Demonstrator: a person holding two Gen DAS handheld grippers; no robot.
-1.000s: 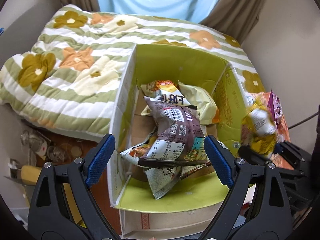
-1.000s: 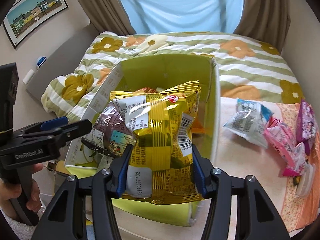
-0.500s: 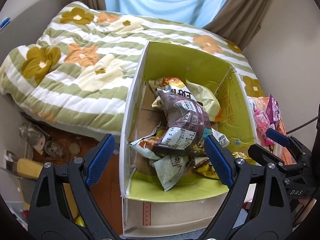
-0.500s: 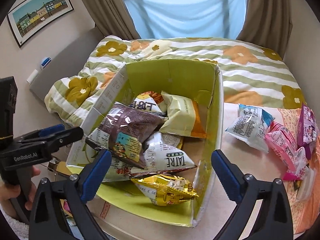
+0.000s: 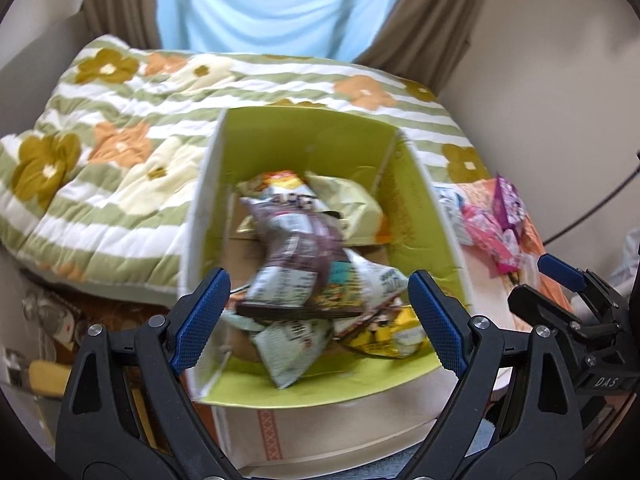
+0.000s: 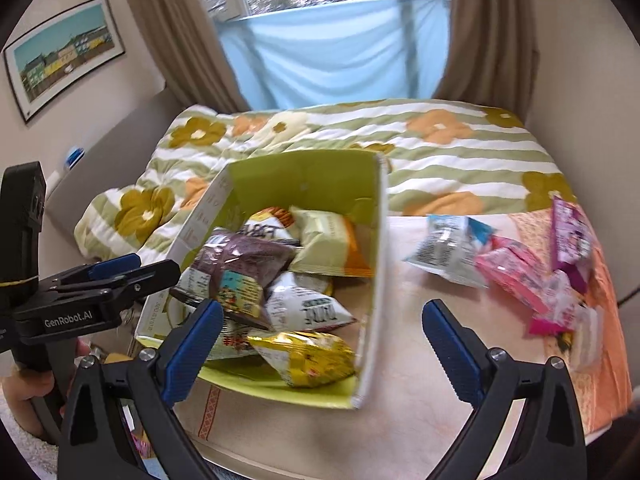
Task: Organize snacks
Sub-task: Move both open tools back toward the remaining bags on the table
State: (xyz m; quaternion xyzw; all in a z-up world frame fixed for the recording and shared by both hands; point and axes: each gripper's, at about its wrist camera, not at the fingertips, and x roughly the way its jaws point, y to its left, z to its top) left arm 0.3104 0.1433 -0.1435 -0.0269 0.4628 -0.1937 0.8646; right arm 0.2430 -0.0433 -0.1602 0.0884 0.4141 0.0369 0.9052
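Since 1 s ago the crinkly gold-yellow foil snack bag (image 6: 306, 357) has gone from the right gripper (image 6: 322, 346) into the box; that gripper, then clamped on it, is now spread wide w/ nothing between its blue pads and sits over the box's right wall and the table. Going L to R: the green-and-white striped quilt with orange and olive flowers (image 5: 100, 152) covers the bed at left and behind. Next, the left gripper (image 5: 318, 322) hangs over the near end of the box, jaws wide apart, holding nothing; in the right wrist view its black body shows at far left. The open lime-green-lined cardboard box (image 6: 304, 172) sits on the pale table (image 6: 408, 312) w/ a heap of packets inside: a brown-purple glossy snack bag (image 6: 244, 258) on top, a white packet with green print (image 6: 308, 306) right beside it, a pale cream packet with an orange edge (image 6: 326, 242) toward the back, and the gold bag at the near right corner, lying against the right wall. Right of the box, on the table and apart from it, lies a white-and-blue printed packet (image 6: 450, 250), then a cluster of pink wrapped packs (image 6: 524, 276) w/ a purple pouch (image 6: 570, 236) at far right, on an orange patterned cloth (image 6: 612, 344). Both views are blurred, so print can't be read.
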